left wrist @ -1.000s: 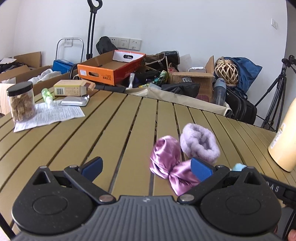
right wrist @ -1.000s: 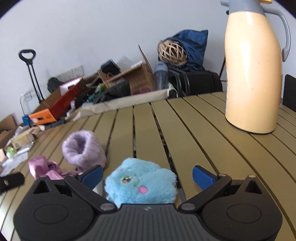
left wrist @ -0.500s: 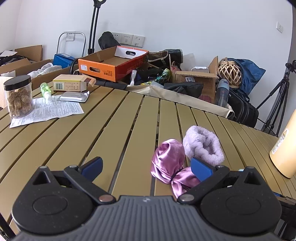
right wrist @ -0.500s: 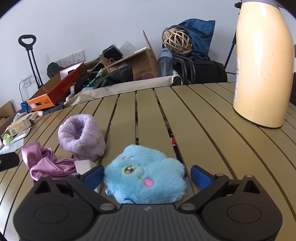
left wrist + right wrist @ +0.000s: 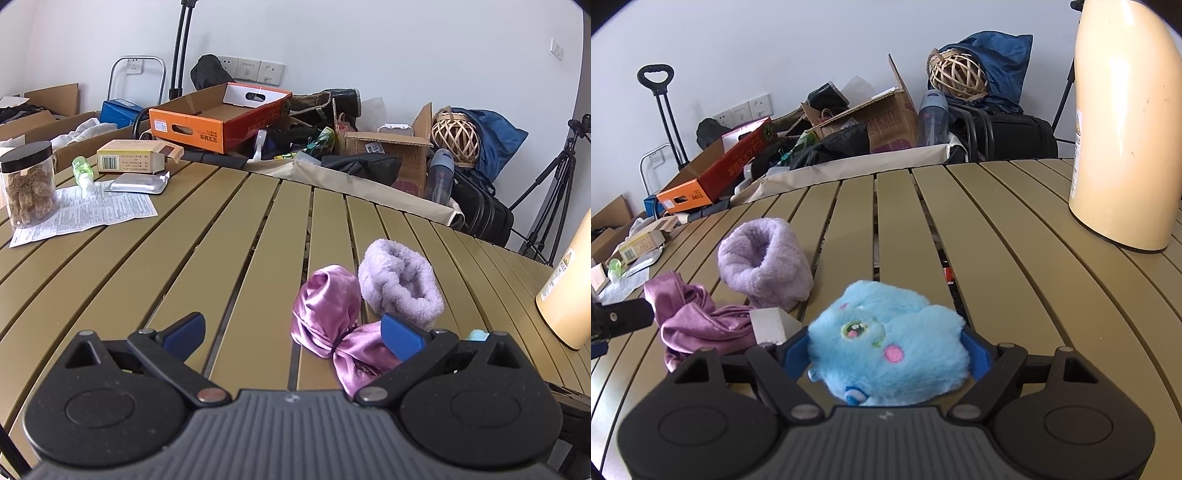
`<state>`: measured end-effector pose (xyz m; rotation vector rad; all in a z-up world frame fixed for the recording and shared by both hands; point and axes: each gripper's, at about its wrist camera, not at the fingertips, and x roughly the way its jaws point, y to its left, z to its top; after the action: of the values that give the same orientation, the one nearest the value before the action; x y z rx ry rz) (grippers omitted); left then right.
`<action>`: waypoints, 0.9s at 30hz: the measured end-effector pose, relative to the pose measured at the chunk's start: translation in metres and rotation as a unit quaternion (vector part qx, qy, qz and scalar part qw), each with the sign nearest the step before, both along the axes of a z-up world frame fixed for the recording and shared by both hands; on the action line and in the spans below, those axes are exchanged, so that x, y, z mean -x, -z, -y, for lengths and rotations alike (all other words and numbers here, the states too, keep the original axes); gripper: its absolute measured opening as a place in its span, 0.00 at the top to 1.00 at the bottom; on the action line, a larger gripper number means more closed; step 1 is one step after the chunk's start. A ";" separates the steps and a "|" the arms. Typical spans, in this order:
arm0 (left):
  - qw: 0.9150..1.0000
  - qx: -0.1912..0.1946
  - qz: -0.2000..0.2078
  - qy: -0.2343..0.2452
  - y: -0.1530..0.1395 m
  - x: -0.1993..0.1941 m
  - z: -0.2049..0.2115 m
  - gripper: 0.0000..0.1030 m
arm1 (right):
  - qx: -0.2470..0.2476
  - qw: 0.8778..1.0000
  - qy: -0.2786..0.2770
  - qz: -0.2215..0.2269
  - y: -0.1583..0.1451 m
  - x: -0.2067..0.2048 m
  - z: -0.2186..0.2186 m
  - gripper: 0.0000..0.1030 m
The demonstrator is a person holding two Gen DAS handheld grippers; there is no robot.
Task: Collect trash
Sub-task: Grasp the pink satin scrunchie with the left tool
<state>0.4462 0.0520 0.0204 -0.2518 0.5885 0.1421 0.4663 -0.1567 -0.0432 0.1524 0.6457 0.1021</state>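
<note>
Two blue pads of the right gripper (image 5: 888, 349) have just been closing and now press the fluffy sides of a round blue plush toy (image 5: 886, 345) with embroidered eye and pink cheek, low over the slatted olive table (image 5: 1015, 258). Just beside it lie a white foam block (image 5: 768, 325), a crumpled satin purple cloth (image 5: 690, 317) and a fuzzy lilac cuff (image 5: 764, 262). The left gripper (image 5: 291, 332) stands spread and empty. A smooth cream jug (image 5: 1126, 129) stands farther off; cardboard boxes (image 5: 871, 118) crowd the white wall.
</note>
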 end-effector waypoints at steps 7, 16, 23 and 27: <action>1.000 0.004 -0.002 -0.001 0.002 -0.004 0.003 0.00 | -0.027 0.999 0.025 0.022 -0.004 0.006 0.015 0.23; 1.000 0.013 0.009 0.005 0.002 -0.012 0.019 0.00 | -0.042 0.996 0.054 0.049 -0.012 0.017 0.039 0.23; 1.000 0.022 -0.007 -0.010 0.009 -0.028 0.031 0.00 | -0.042 0.993 0.080 0.070 -0.016 0.027 0.064 0.23; 0.999 0.025 -0.024 -0.027 0.016 -0.037 0.034 0.00 | -0.038 0.993 0.089 0.070 -0.016 0.029 0.076 0.23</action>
<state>0.4829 0.0180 0.0043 -0.3130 0.6343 0.1861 0.4376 -0.2327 -0.0275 0.2739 0.4855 -0.0344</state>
